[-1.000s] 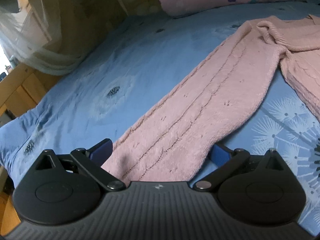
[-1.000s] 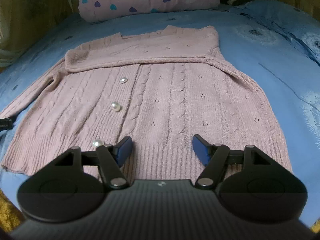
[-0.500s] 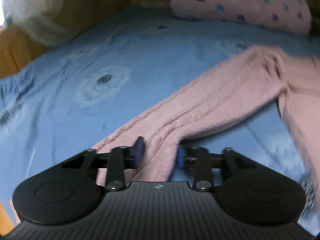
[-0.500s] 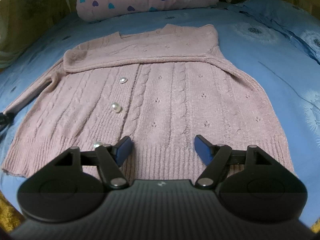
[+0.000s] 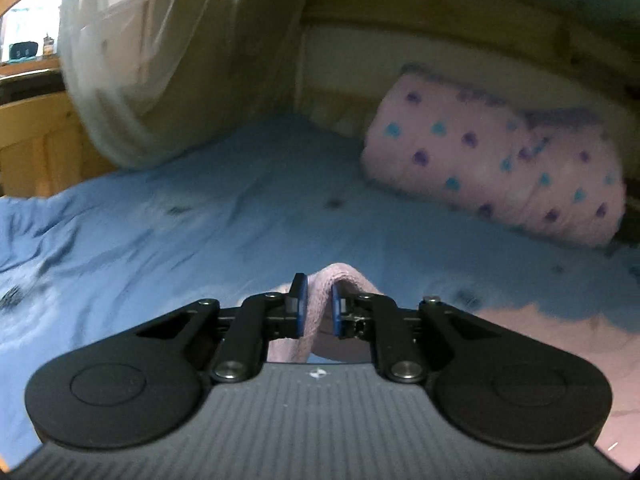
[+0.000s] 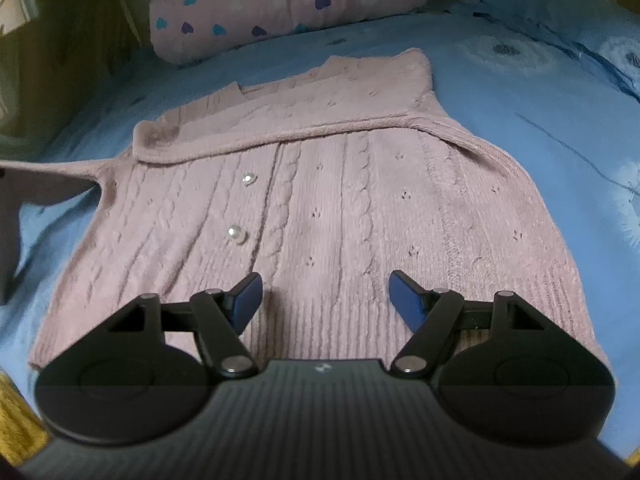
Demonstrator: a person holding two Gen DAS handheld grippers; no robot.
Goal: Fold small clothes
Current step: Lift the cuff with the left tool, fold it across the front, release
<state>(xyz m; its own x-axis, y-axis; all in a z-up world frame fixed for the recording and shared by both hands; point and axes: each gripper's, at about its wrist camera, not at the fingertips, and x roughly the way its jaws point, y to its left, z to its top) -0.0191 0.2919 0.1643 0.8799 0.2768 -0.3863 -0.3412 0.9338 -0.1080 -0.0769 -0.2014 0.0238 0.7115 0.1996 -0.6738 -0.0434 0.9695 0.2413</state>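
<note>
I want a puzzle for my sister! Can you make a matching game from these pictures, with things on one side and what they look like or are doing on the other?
Things:
1. left gripper
2. right gripper
3. pillow
4. bedsheet

Descriptions:
A. blue
B. pink with small hearts
C. fingers wide apart over the cardigan's hem
D. fingers pinching a pink sleeve

Pairs: 1-D, 2-C, 3-B, 4-A

Pink cable-knit cardigan (image 6: 328, 200), blue floral sheet (image 6: 540, 80), heart-dotted pink pillow (image 6: 280, 0).
</note>
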